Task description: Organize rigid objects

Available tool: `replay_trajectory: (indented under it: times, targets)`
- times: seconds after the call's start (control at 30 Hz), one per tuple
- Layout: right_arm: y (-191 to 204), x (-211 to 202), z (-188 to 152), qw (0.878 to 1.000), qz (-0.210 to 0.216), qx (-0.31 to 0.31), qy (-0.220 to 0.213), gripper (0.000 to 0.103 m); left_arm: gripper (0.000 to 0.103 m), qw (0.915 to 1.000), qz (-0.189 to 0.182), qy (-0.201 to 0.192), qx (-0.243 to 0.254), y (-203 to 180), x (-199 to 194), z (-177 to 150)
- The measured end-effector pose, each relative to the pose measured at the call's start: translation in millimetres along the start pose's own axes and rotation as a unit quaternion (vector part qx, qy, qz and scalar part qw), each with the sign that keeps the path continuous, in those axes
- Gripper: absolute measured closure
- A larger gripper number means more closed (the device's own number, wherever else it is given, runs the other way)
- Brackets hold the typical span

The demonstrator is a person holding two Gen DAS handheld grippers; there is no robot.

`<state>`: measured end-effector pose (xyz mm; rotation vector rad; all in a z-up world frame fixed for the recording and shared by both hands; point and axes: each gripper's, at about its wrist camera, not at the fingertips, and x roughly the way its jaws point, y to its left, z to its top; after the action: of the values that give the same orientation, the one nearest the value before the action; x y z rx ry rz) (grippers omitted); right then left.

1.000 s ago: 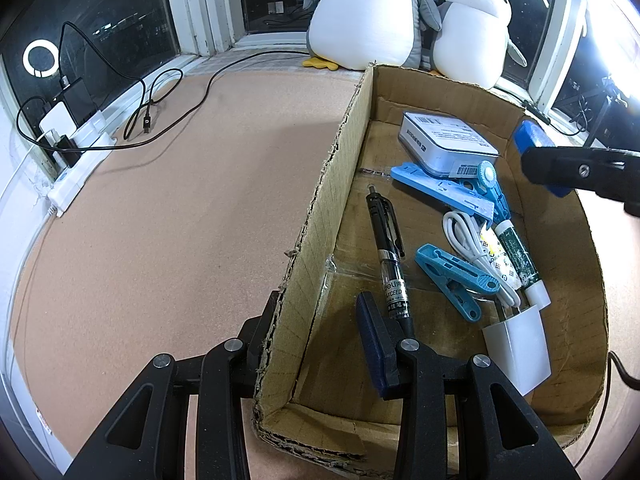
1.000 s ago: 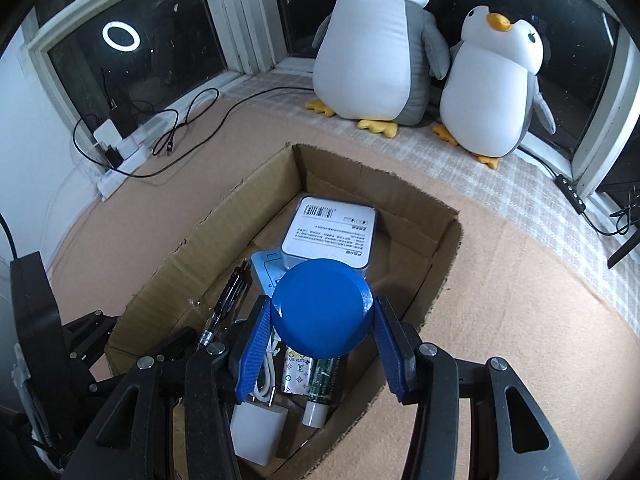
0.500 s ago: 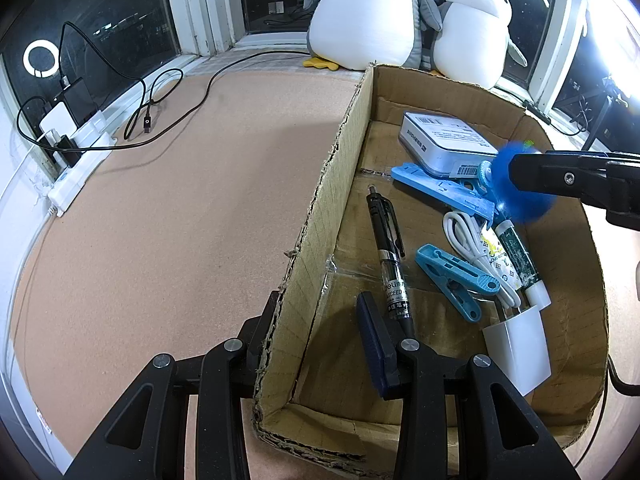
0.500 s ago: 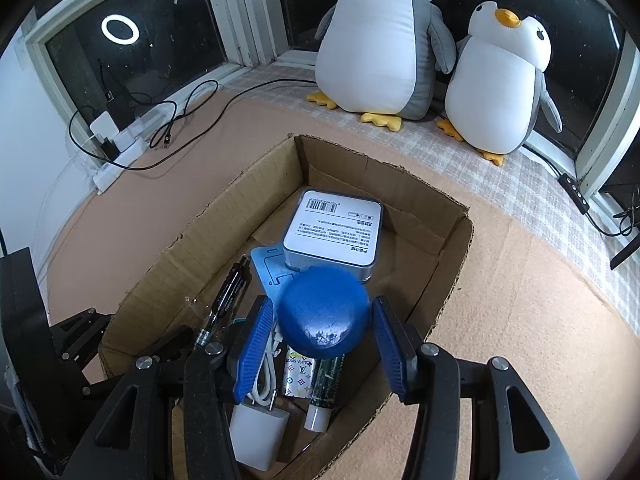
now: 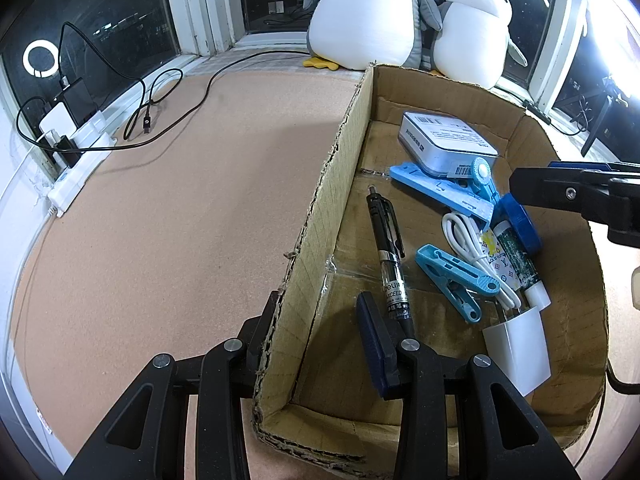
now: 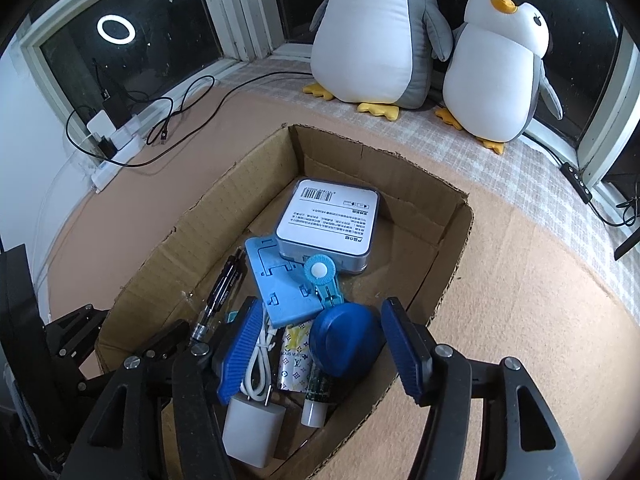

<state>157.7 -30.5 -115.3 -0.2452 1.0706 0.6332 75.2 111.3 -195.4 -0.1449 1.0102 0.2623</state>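
two plush penguins (image 6: 376, 36), one cardboard box (image 6: 448, 248), one pen (image 5: 386, 248), one charger (image 6: 252, 426)

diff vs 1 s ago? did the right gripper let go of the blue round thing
Yes. The right gripper has just been opening its jaws; the blue round case, clamped between the pads a second ago, dropped into the cardboard box and now lies on the green tube, clear of both pads. Unchanged: the left gripper stays clamped on the box wall; the pen and white tin haven't moved.

Right claw (image 6: 328, 346) just opened — blue puck (image 6: 346, 342) loose.
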Motion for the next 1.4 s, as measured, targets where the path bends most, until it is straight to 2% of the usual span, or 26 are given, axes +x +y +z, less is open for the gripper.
replay_trajectory:
  times: [0.5, 0.73, 0.9, 1.03, 1.27, 1.3, 1.37, 1.4]
  targets:
    - [-3.6, -11.8, -7.2, 1.000, -0.005, 0.002, -0.004, 0.040, 0.063, 1.0000, 0.000, 0.000, -0.001, 0.1, 0.0, 0.2]
    - [-1.6, -20.0, -11.8, 1.000, -0.012, -0.001, -0.009, 0.033, 0.063, 1.0000, 0.000, 0.001, 0.000, 0.7, 0.0, 0.6]
    - [-6.5, -24.0, -18.4, 1.000, -0.014, 0.011, -0.010, 0.032, 0.063, 1.0000, 0.001, 0.003, 0.001, 1.5, 0.2, 1.7]
    - [-10.4, -28.7, -23.4, 1.000, -0.019, 0.018, -0.013, 0.032, 0.059, 1.0000, 0.006, 0.002, 0.005, 0.7, -0.6, 1.7]
    - [-15.2, -45.1, -28.4, 0.999, -0.019, 0.030, -0.026, 0.032, 0.058, 0.9998, 0.016, -0.008, 0.005, 4.0, -8.8, 4.5]
    - [-15.6, -47.4, -28.9, 0.999, -0.018, 0.032, -0.028, 0.032, 0.057, 0.9998, 0.017, -0.011, 0.007, 4.0, -11.0, 5.5]
    - [-16.2, -53.9, -30.5, 0.999, -0.019, 0.038, -0.034, 0.032, 0.047, 0.9996, 0.019, -0.017, 0.010, 4.3, -15.8, 7.7]
    - [-16.2, -57.0, -31.3, 0.998, -0.019, 0.039, -0.036, 0.032, 0.047, 0.9995, 0.020, -0.021, 0.010, 4.6, -19.3, 8.5]
